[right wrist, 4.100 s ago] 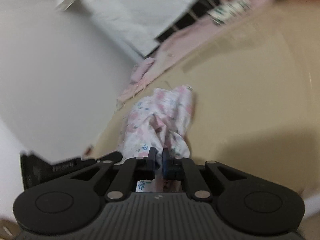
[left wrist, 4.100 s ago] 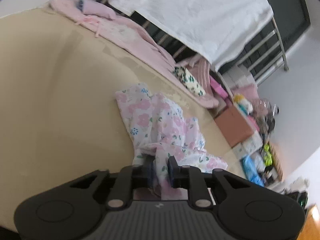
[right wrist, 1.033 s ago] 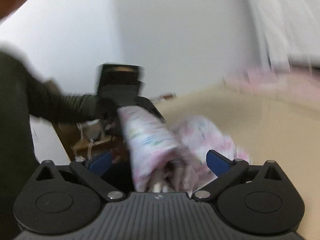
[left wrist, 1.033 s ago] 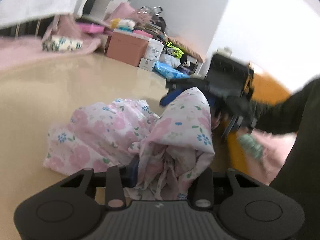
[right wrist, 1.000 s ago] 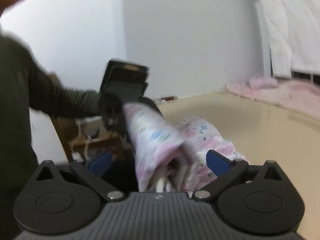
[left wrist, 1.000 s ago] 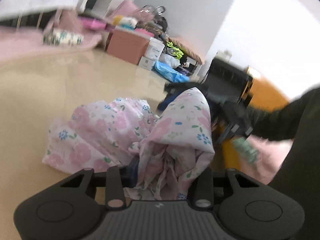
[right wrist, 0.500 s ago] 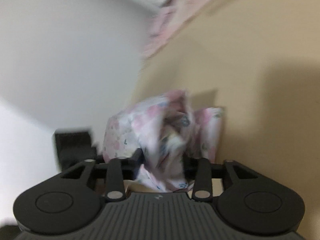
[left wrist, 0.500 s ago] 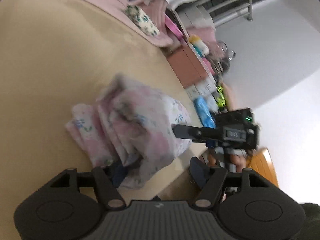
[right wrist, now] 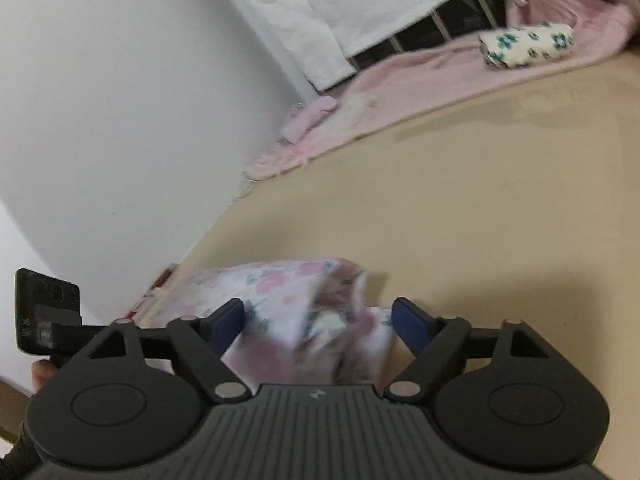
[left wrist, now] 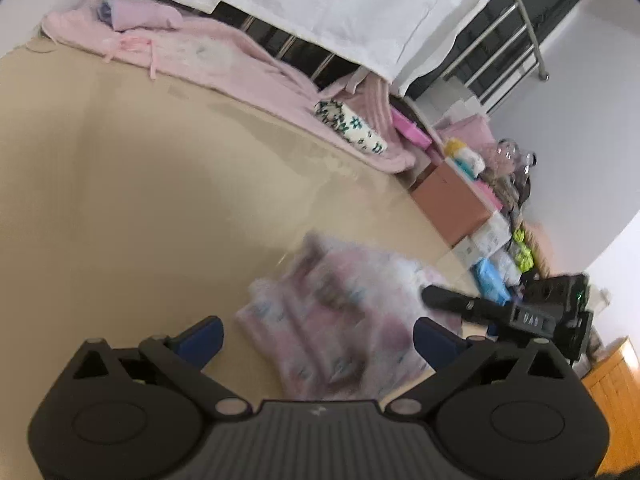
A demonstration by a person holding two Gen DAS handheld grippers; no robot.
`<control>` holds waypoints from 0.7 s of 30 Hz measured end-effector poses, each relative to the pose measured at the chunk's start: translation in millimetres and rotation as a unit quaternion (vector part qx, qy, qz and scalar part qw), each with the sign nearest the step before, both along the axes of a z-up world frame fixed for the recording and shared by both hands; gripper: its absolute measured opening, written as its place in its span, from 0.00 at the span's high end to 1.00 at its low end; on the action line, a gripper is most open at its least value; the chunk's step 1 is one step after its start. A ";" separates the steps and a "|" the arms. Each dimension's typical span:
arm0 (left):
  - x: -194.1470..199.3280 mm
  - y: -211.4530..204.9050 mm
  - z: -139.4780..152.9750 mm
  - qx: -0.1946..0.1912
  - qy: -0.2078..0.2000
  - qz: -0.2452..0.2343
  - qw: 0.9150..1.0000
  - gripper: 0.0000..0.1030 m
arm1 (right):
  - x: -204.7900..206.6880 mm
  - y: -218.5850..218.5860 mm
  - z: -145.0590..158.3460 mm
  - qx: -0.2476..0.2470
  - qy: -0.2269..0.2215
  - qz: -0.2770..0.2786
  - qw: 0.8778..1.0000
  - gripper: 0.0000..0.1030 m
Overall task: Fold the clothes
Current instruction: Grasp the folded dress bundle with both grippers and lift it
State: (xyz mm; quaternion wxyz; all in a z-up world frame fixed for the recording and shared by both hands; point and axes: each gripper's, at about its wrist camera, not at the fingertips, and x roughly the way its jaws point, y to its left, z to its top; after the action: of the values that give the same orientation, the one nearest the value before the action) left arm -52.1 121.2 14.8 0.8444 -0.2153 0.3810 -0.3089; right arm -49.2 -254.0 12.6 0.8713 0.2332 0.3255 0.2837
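Floral garment (left wrist: 340, 316) lies bunched on the beige surface (left wrist: 120, 200), near its edge, right in front of both tools. It is motion-blurred in both wrist views, so fold lines are hard to read; it looks like a loose, lumpy bundle, not a flat stack.

Left gripper (left wrist: 318, 334): jaws spread wide, blue pads clear of the cloth on either side, nothing held. Right gripper (right wrist: 318, 322): also wide, with the garment (right wrist: 304, 312) between and under its fingers but not pinched. From the left wrist view your right tool (left wrist: 516, 314) sits just beyond the far side of the bundle.

Risks, as judged from here:
- The bundle sits close to the surface edge on your right side. A sideways push with open jaws could slide it off.
- If you close now on the raised hump, you likely catch several layers at once and drag the whole pile instead of one edge.
- Thin, slack fabric: a one-sided lift may let the other half unroll and undo any fold.
- Both tools are near each other over the cloth; converging grabs may knock fingers together.

Pink blanket (left wrist: 224, 64) and a small floral packet (left wrist: 350, 126) lie well apart at the far side; no interference expected.
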 end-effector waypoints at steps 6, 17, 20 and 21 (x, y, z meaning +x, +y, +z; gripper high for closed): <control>29.3 -21.3 -21.8 -0.068 0.033 -0.050 0.996 0.49 | 6.2 23.3 1.9 0.029 0.009 0.032 0.999 0.60; -5.9 -3.6 6.9 -0.027 -0.025 0.050 0.998 0.41 | -39.8 16.4 27.0 -0.045 -0.052 -0.080 0.994 0.46; -16.9 -17.4 16.7 0.016 -0.058 0.074 0.995 0.66 | -47.2 19.5 35.0 -0.049 -0.077 -0.082 0.992 0.57; -17.8 -25.4 14.5 0.032 -0.063 0.079 0.994 0.68 | -46.0 22.7 33.8 -0.045 -0.075 -0.074 0.993 0.60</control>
State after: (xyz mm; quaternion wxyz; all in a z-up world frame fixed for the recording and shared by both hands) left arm -70.0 95.8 29.4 0.8951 -0.1974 0.3185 -0.2417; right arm -95.2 -231.2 46.4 0.9215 0.1951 0.2534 0.2205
